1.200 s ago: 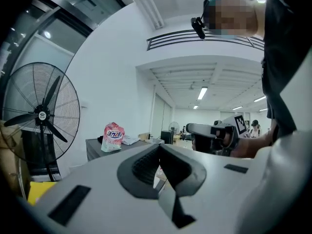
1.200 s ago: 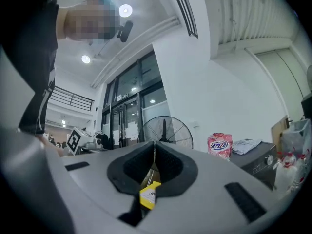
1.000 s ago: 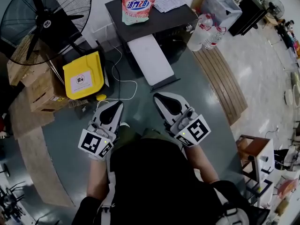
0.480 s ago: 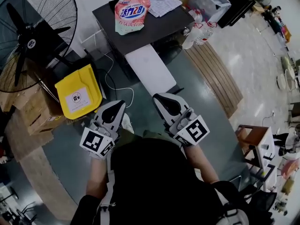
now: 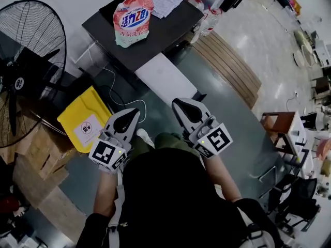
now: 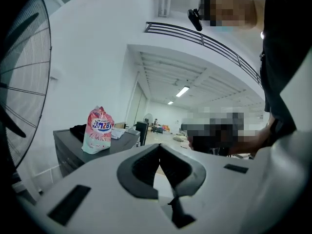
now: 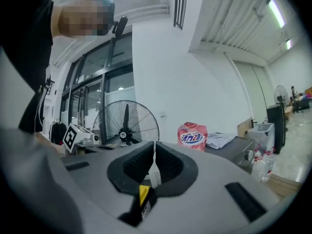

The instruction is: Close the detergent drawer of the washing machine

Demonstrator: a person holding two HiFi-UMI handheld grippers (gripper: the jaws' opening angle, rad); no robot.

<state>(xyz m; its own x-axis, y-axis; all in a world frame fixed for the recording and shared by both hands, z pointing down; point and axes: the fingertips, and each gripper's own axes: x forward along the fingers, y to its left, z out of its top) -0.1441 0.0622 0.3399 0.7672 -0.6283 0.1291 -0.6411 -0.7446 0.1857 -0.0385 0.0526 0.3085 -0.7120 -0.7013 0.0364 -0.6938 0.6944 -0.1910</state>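
**A:** Down at waist height, well short of the washing machine (image 5: 155,32): holding the left gripper (image 5: 128,119) and the right gripper (image 5: 181,107) close to the body, side by side, above the floor.

**B:** Closed on both?

**A:** Closed on both. Along the left fingers (image 6: 139,172), tips pressed together with nothing between. Same along the right fingers (image 7: 132,165), down to a bare slit, nothing held.

**B:** Fine for a push. No need to open up for a drawer, just to press with a blunt closed tip.

**A:** Hunting for the drawer. Dark top ahead with a detergent bag (image 5: 132,18) lying on it, and a white panel (image 5: 165,79) below its near edge, the front face by the look of it. Cannot make out the drawer itself from the head view, nor from either gripper view.

**B:** So, most likely, closing the distance first. Best to step straight in, clear of the yellow board (image 5: 85,123) and the white cable (image 5: 132,105) on the floor to the left.

**A:** Then find the drawer's face, set one closed tip square on its middle, and push straight along the slide, slow and level.

**B:** Off-centre, and probably a skewed, jammed drawer. Worth easing off at the end rather than slamming. Worth keeping the other gripper clear of the bag up top, too.
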